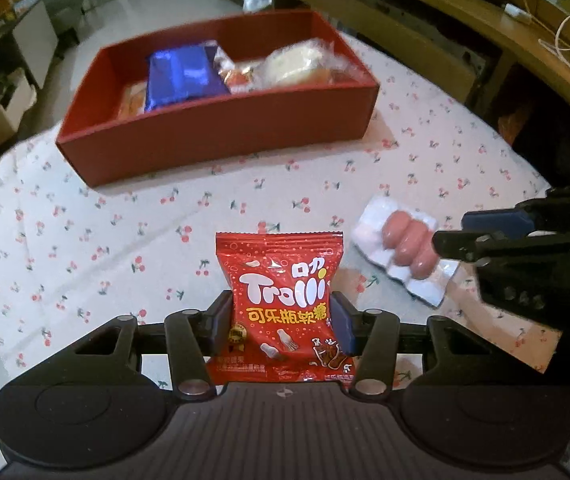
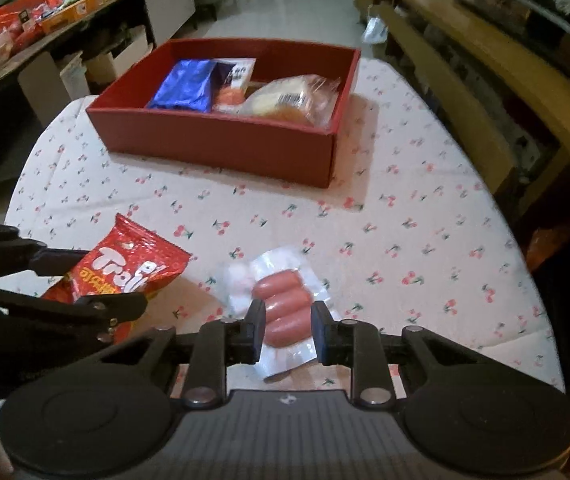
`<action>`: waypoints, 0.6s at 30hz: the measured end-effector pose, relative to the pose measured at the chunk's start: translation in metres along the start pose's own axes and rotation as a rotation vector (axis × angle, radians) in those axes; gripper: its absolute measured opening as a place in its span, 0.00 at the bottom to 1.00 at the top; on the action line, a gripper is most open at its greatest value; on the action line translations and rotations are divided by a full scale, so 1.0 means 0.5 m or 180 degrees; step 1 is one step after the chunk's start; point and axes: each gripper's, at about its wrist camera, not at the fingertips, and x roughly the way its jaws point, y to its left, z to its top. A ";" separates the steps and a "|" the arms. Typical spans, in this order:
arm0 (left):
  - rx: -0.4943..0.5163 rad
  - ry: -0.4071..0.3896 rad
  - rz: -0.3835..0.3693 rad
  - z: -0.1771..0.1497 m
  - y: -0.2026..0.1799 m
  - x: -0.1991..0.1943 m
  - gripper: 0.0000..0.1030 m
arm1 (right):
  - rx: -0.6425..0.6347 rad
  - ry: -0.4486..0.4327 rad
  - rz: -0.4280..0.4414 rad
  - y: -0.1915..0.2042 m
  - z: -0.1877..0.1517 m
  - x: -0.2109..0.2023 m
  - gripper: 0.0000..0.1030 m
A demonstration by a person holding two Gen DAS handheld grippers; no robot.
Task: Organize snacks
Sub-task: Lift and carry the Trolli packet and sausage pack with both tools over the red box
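My left gripper (image 1: 281, 322) is shut on a red Trolli gummy bag (image 1: 281, 304), held above the cherry-print tablecloth; the bag also shows in the right wrist view (image 2: 125, 268). My right gripper (image 2: 287, 326) is closed around a clear pack of pink sausages (image 2: 283, 308), its pads against the pack's sides; the pack also shows in the left wrist view (image 1: 405, 250), with the right gripper (image 1: 457, 236) at its right end. A red box (image 1: 221, 140) (image 2: 221, 144) stands farther back, holding a blue packet (image 1: 181, 76), a wrapped bun (image 1: 293, 64) and smaller snacks.
The round table's cloth (image 1: 125, 240) drops off at the left and right edges. A wooden bench (image 2: 465, 80) runs along the right side. Shelves with more packages (image 2: 45, 12) stand at the far left.
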 end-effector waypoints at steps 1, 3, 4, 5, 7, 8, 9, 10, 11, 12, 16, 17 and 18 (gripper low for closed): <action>-0.0047 0.0041 -0.0025 -0.001 0.009 0.009 0.57 | 0.0023 0.0011 0.0028 -0.006 0.001 0.002 0.53; -0.0086 0.0076 -0.0050 -0.003 0.020 0.017 0.57 | 0.0132 0.0083 0.0072 -0.023 0.003 0.011 0.65; -0.0096 0.0086 -0.0051 -0.003 0.025 0.021 0.57 | 0.0141 0.0103 0.0037 -0.027 0.004 0.017 0.75; -0.0109 0.0115 -0.0064 -0.003 0.030 0.022 0.57 | 0.0092 0.0128 -0.0013 -0.026 0.007 0.024 0.79; -0.0139 0.0138 -0.0098 -0.003 0.038 0.023 0.57 | -0.0032 0.0185 -0.0015 -0.016 0.016 0.034 0.81; -0.0156 0.0150 -0.0125 -0.003 0.041 0.022 0.57 | -0.0070 0.0204 0.0017 -0.013 0.019 0.037 0.85; -0.0165 0.0152 -0.0174 -0.002 0.044 0.022 0.57 | -0.0113 0.0223 0.0064 -0.011 0.023 0.040 0.86; -0.0182 0.0152 -0.0222 -0.002 0.048 0.023 0.57 | -0.0156 0.0244 0.0103 -0.009 0.025 0.046 0.88; -0.0218 0.0173 -0.0260 0.000 0.053 0.025 0.57 | -0.0210 0.0283 0.0132 -0.007 0.025 0.053 0.89; -0.0242 0.0197 -0.0304 0.003 0.056 0.027 0.57 | -0.0280 0.0350 0.0167 -0.002 0.025 0.062 0.89; -0.0189 0.0182 -0.0413 0.005 0.049 0.019 0.57 | -0.0576 0.0534 0.0160 0.010 0.019 0.096 0.90; -0.0177 0.0187 -0.0435 0.003 0.048 0.018 0.57 | -0.0598 0.0565 0.0155 0.007 0.018 0.104 0.91; -0.0179 0.0205 -0.0441 0.001 0.048 0.020 0.57 | -0.0618 0.0570 0.0157 0.005 0.018 0.112 0.93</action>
